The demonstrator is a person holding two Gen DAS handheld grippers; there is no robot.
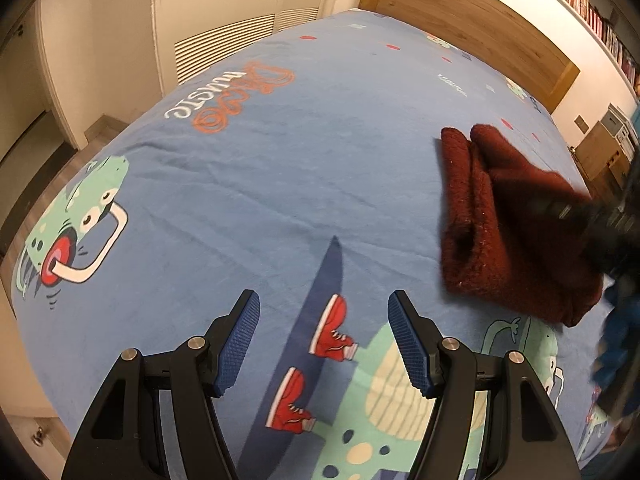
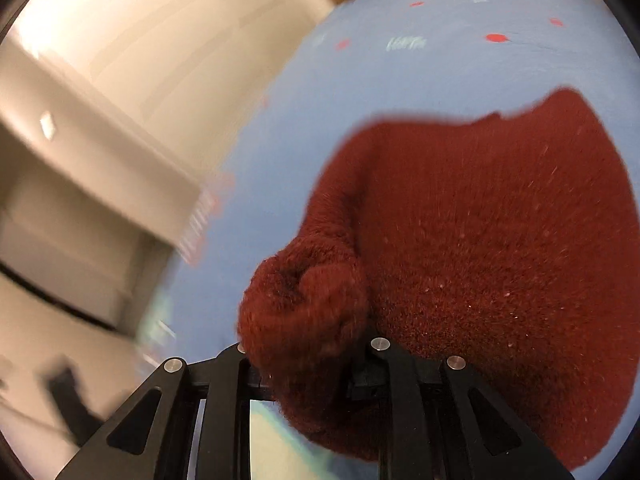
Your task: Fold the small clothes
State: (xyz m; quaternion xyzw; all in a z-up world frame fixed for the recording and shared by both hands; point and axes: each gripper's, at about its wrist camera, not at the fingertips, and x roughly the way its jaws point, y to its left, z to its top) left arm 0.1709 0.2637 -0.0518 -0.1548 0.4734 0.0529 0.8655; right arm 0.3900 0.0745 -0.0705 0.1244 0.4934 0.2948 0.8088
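Fingers of the right gripper [image 2: 308, 364] are buried in a bunched fold of the dark red knit garment [image 2: 480, 240], pinching it, so their pads cannot be seen in the right wrist view. The left gripper [image 1: 324, 340] hangs over the bedsheet [image 1: 280, 152] with its blue ribbed fingers [image 1: 412, 344] spread and nothing between them.

The bedsheet is the largest surface: smooth blue cotton printed with cartoon dinosaurs, red sneakers [image 1: 332, 332] and lettering, lying flat with only faint creases. It should let the garment slide, so the fold wants to be carried across and laid down rather than dragged.

The garment is thick and fuzzy, flecked with pale lint. From the left wrist view it sits to the right as a roughly rectangular, already doubled bundle with two rounded rolls at its far end. Whether it rests on the sheet or is partly lifted is hard to tell because of blur.

Doing this step well probably means keeping the pinch deep in the bulky knit, lowering the edge squarely onto the layer below, and bringing the free left gripper in to pin the bundle.
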